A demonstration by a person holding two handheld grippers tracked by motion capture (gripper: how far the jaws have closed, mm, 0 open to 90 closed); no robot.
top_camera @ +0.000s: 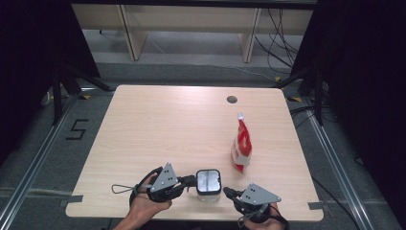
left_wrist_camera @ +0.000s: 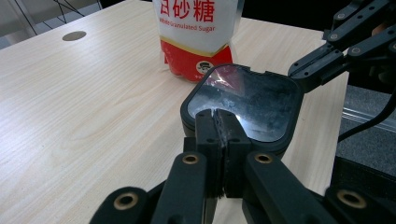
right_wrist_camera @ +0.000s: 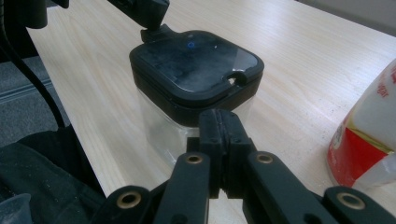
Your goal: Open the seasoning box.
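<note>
A light wooden table point(top_camera: 158, 129) is being viewed from above, and near its front edge a clear square container point(top_camera: 208, 184) with a black lid is being kept upright between the two grippers. The left gripper point(top_camera: 190, 181) is being held by the person's left hand point(top_camera: 146, 203) at the container's left side, its tips touching the lid's rim; in the left gripper view its jaws are being pressed together, meeting at the near edge of the lid point(left_wrist_camera: 245, 105), and whether any part of the lid is being pinched between them cannot be told. The right gripper point(top_camera: 228, 192) is being held just off the container's front right corner, and in the right gripper view its jaws are likewise being pressed together with nothing between them, just in front of the container's black rim point(right_wrist_camera: 196, 95); contact with it cannot be told. Behind and to the right of the container, a red and white bag point(top_camera: 241, 145) is being left standing upright on the table, well clear of both grippers. On the bag's face, in the left gripper view, red Chinese characters reading "白砂糖" are being shown above the English words "Granulated Sugar" point(left_wrist_camera: 189, 29), with a small dark emblem on the red band below. A dark round hole point(top_camera: 232, 99) is being shown near the table's far edge, and the figure "5" point(top_camera: 76, 129) is being displayed in black tape on the floor to the left.
</note>
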